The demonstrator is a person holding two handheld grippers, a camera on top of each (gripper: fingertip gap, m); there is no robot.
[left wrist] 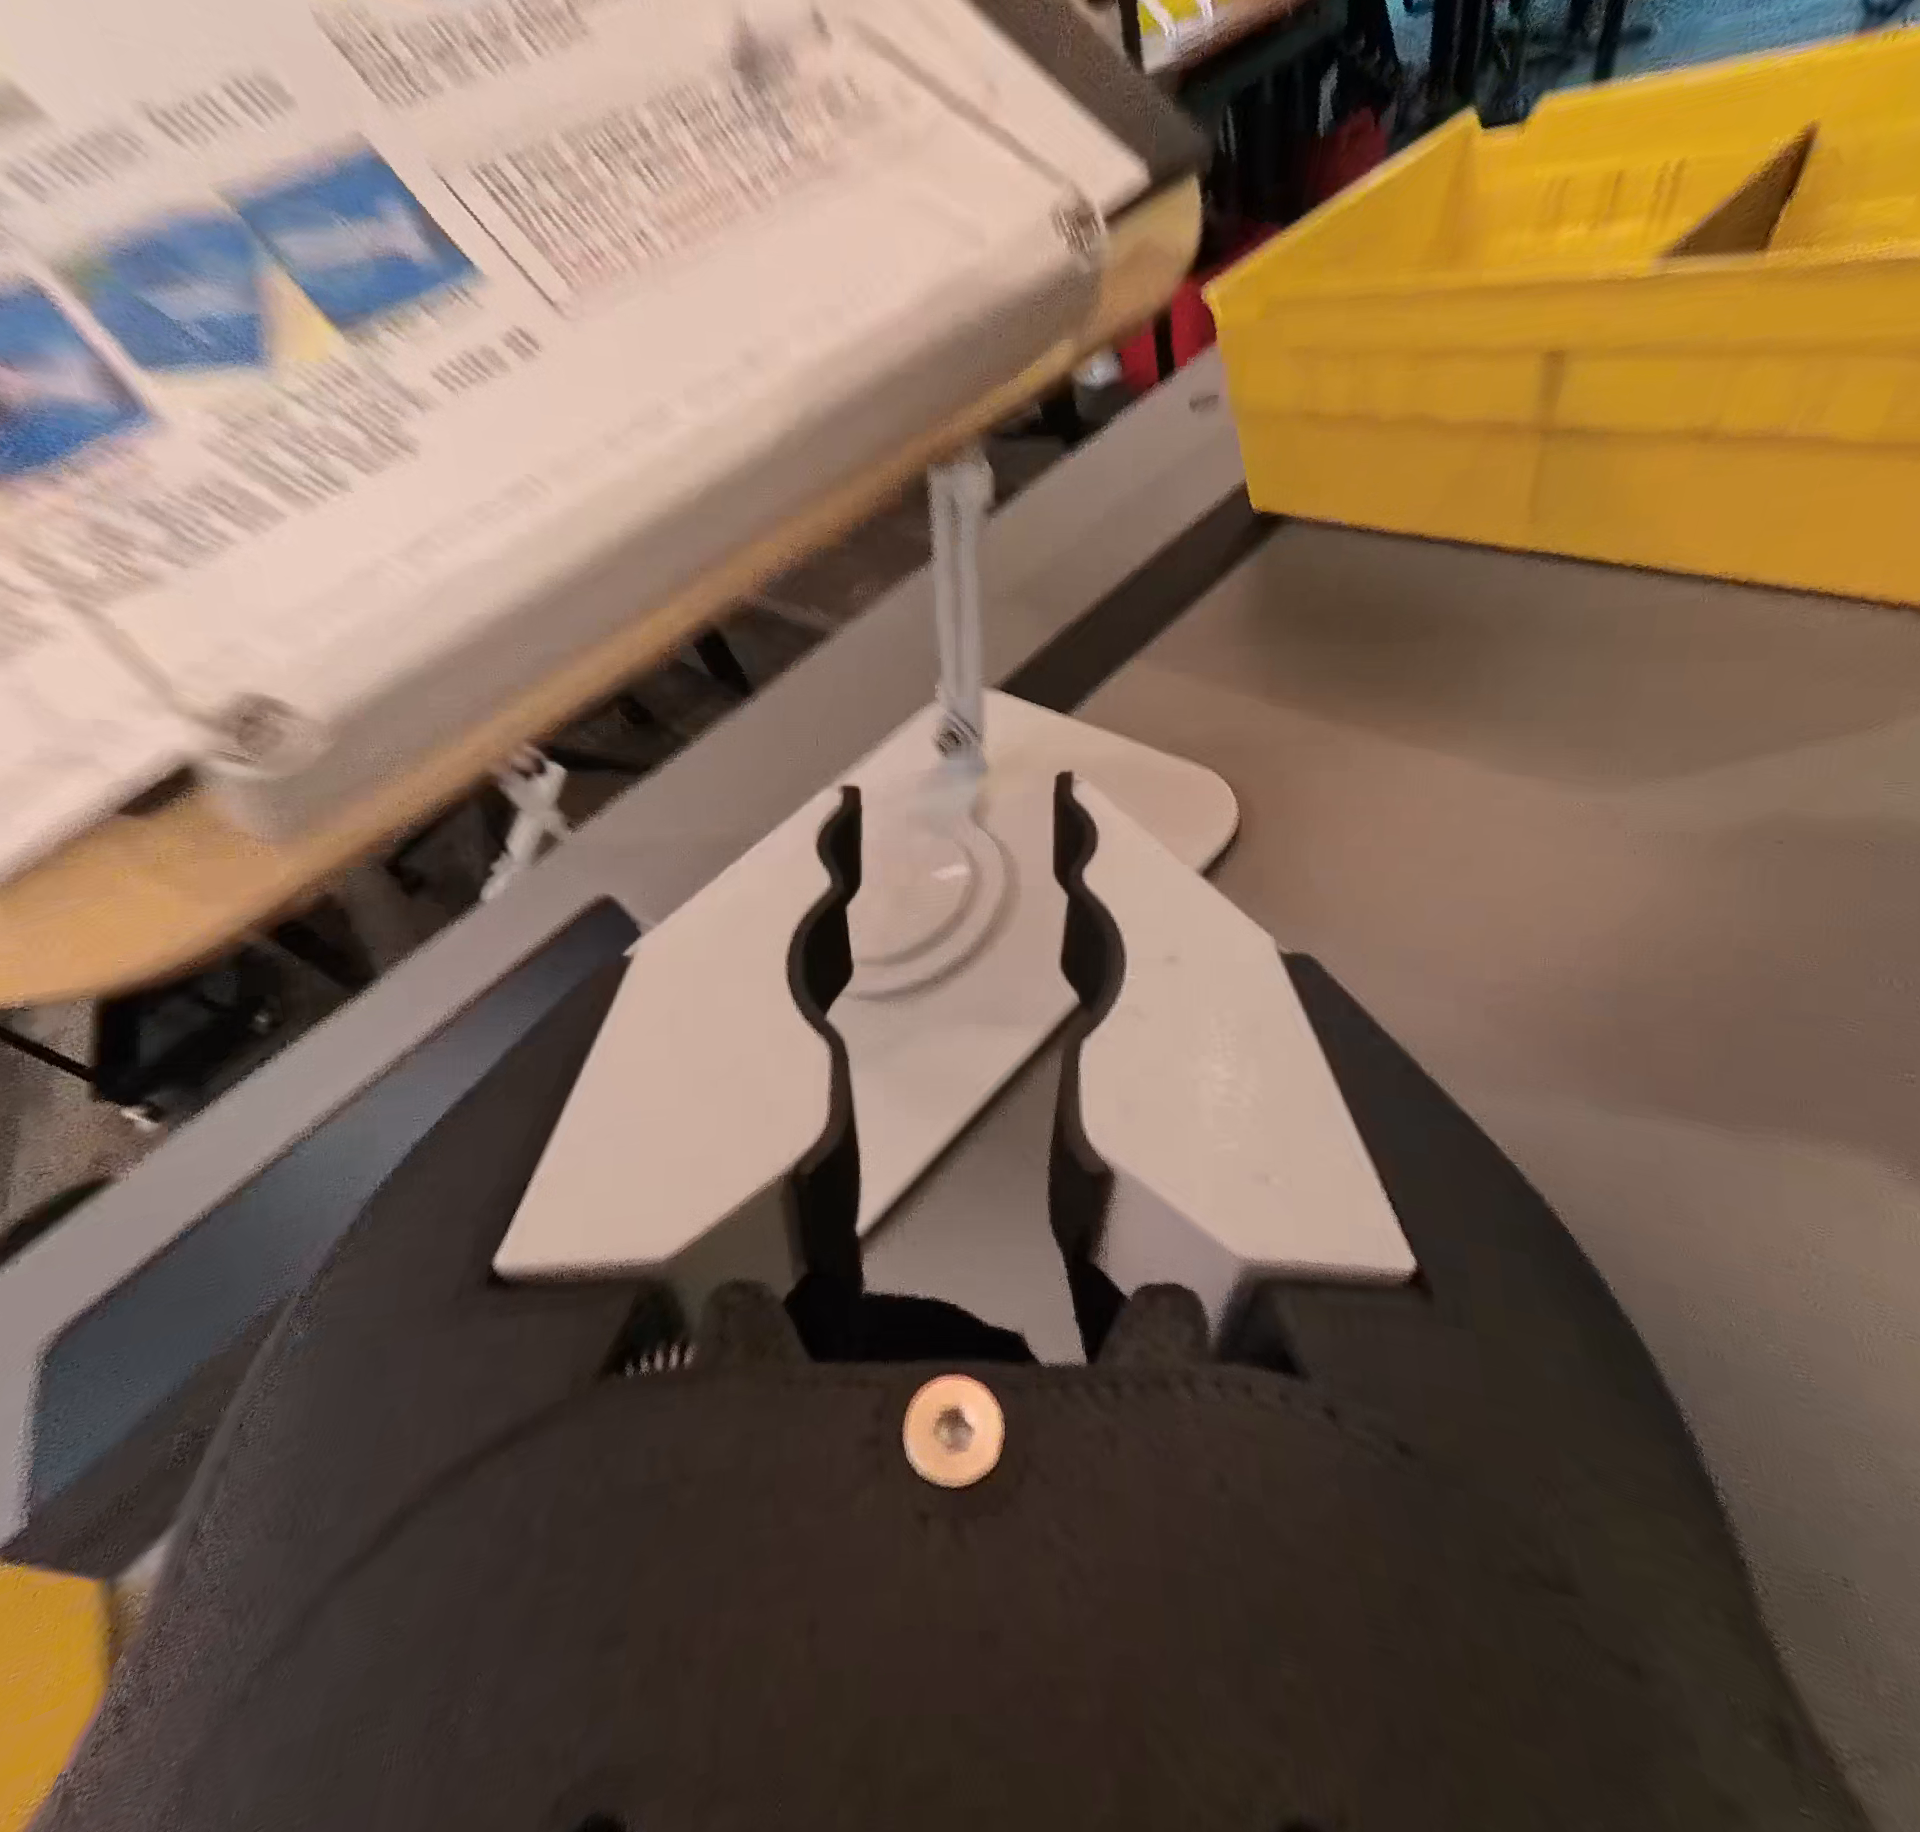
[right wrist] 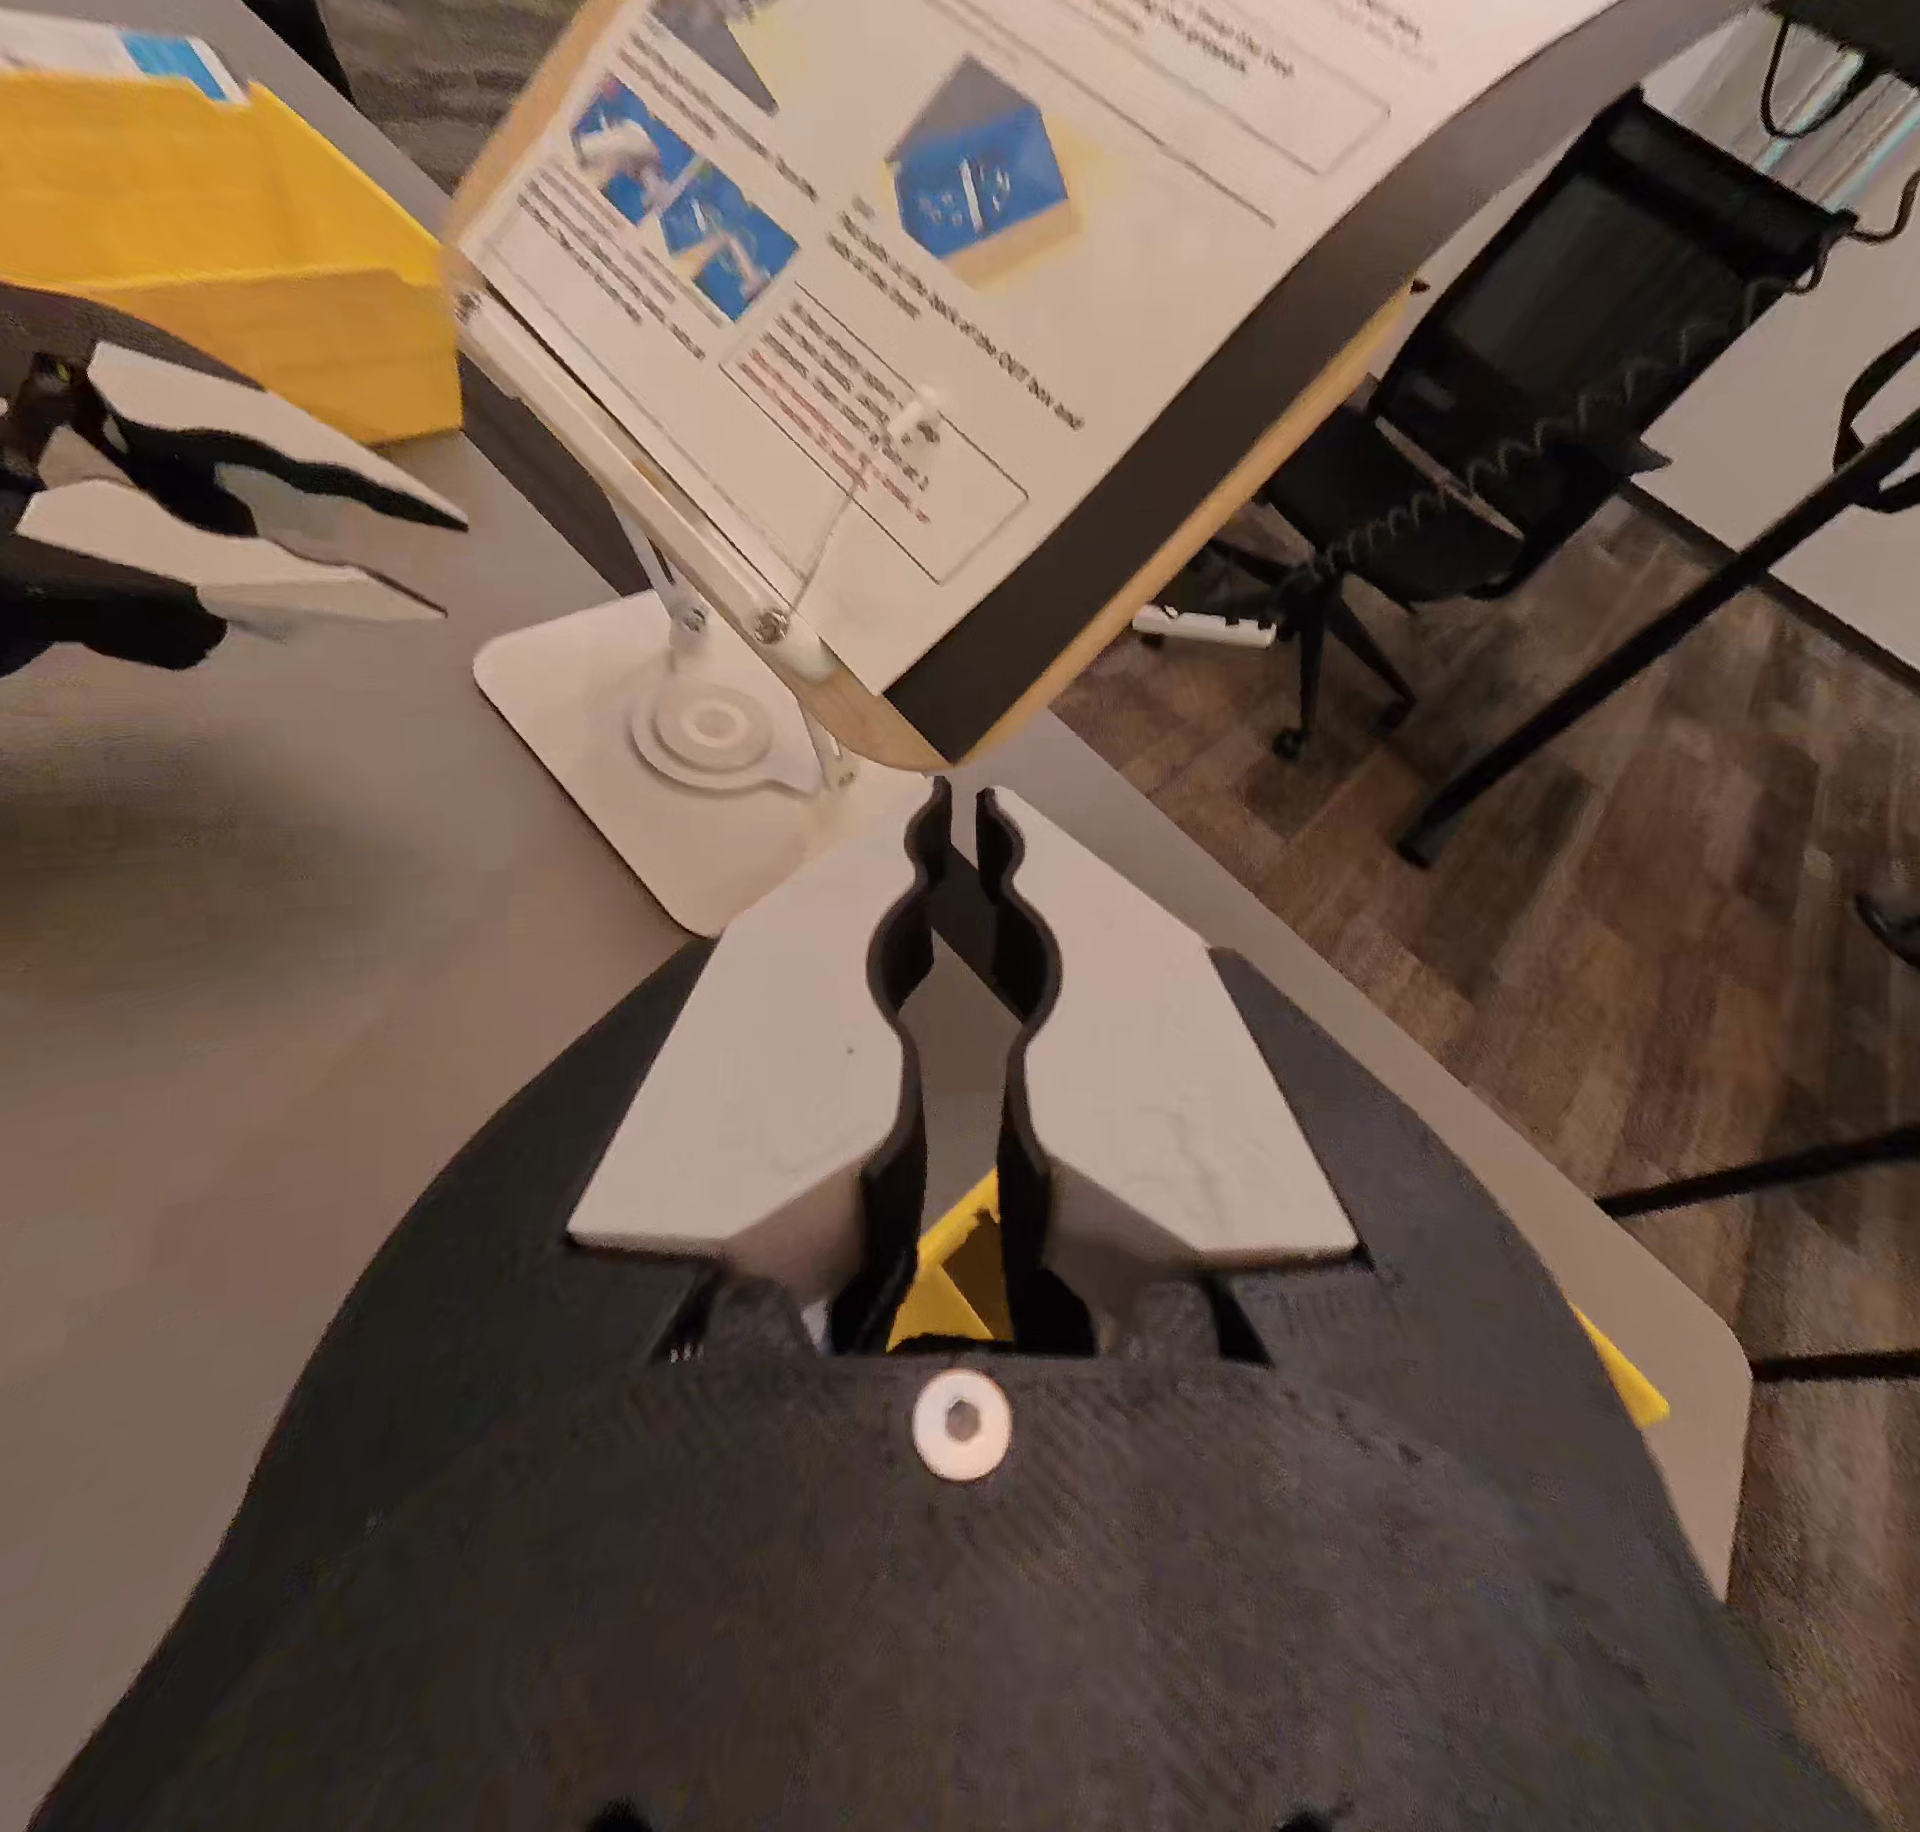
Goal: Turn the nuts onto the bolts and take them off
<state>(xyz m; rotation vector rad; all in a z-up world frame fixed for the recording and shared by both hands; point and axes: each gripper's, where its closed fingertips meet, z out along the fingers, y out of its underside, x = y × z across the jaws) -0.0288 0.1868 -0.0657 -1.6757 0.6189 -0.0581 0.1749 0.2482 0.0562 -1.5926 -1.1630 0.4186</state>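
Blurring hides the print on the tilted instruction board (right wrist: 935,255), and no nuts or bolts can be made out. Its white stand (left wrist: 1143,806) sits on the grey table (left wrist: 1507,951) near a yellow bin (left wrist: 1558,411). The left gripper (left wrist: 956,795) has its fingers moderately apart and empty; the right gripper (right wrist: 961,800) has its fingers nearly touching, empty, at the table edge.

A stand (right wrist: 582,702) was set on the table (right wrist: 260,951), and a board with printed sheets (right wrist: 935,276) was carried above it, tilted. A bin (right wrist: 208,255) was placed on the table behind and left of the stand. Chairs (right wrist: 1538,380) were seen on the floor (right wrist: 1558,899) beyond the table's right edge.
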